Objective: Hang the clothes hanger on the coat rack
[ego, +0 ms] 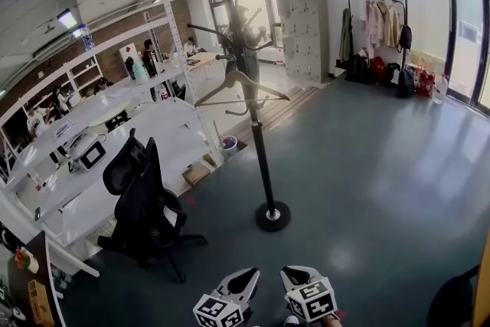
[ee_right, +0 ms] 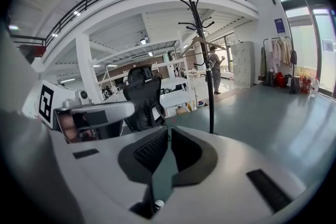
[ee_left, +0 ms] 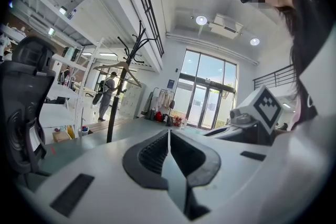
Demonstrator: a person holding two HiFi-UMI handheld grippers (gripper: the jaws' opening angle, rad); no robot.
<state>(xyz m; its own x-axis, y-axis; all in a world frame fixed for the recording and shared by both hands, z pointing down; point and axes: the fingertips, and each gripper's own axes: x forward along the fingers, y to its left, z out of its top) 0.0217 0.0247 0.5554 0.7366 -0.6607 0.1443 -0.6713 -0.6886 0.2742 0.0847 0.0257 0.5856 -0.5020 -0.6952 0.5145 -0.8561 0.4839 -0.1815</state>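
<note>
The black coat rack point(ego: 258, 134) stands on a round base on the grey floor, a few steps ahead of me. A light wooden clothes hanger point(ego: 241, 85) hangs from one of its upper hooks. Both grippers sit low at the bottom edge, well short of the rack. My left gripper point(ego: 249, 274) is shut with nothing between its jaws, and my right gripper point(ego: 290, 273) beside it is shut and empty too. In the left gripper view the rack point(ee_left: 118, 94) and hanger point(ee_left: 120, 66) lie far off past the closed jaws point(ee_left: 168, 136). In the right gripper view the rack point(ee_right: 205, 60) rises beyond the closed jaws point(ee_right: 169, 131).
A black office chair point(ego: 144, 203) stands left of the rack beside long white desks point(ego: 84, 195). Grey lockers point(ego: 303, 34) and a garment rail with clothes point(ego: 379, 23) line the back wall. Glass doors point(ego: 467, 34) are at the right. A person point(ee_right: 215, 68) stands beyond the rack.
</note>
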